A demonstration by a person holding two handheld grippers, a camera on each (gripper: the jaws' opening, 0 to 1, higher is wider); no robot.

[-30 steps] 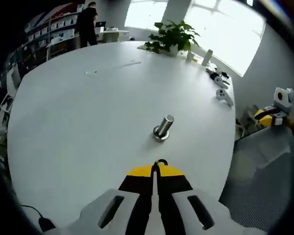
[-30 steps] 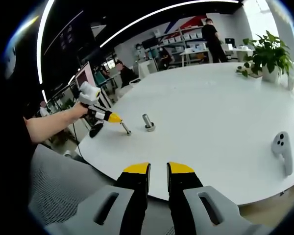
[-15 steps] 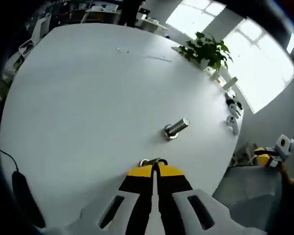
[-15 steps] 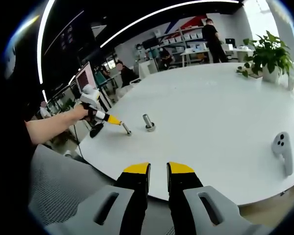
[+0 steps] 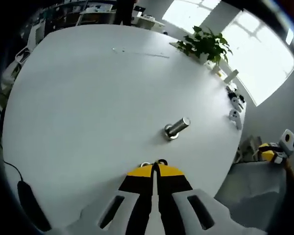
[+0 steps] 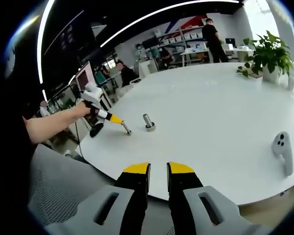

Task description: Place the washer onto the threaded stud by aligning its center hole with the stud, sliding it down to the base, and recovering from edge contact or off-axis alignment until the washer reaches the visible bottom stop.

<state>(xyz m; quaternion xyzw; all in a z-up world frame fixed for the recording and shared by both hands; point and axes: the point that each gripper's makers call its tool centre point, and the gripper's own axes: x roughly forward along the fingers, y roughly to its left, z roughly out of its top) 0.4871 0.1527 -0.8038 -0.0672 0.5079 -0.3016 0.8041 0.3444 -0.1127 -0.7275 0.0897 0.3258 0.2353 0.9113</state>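
Note:
A short threaded metal stud (image 5: 176, 128) stands on its round base on the white table (image 5: 88, 98). My left gripper (image 5: 156, 165) is shut on a small metal washer (image 5: 160, 161) that pokes out past its yellow tips. The washer hangs just above the table, a short way before the stud and apart from it. In the right gripper view the stud (image 6: 148, 122) stands right of the washer (image 6: 127, 130), which the hand-held left gripper (image 6: 118, 122) pinches. My right gripper (image 6: 158, 169) hovers open off the table's near edge with nothing between its fingers.
A potted plant (image 6: 269, 54) stands at the far side of the table. A white controller (image 6: 282, 149) lies near the right edge. A black cable and plug (image 5: 32, 203) lie at the left edge. People stand by shelves in the background (image 6: 213, 34).
The left gripper view has tilted since a second ago, so the stud now leans right in it. The washer stays pinched short of the stud. The right gripper has held still.

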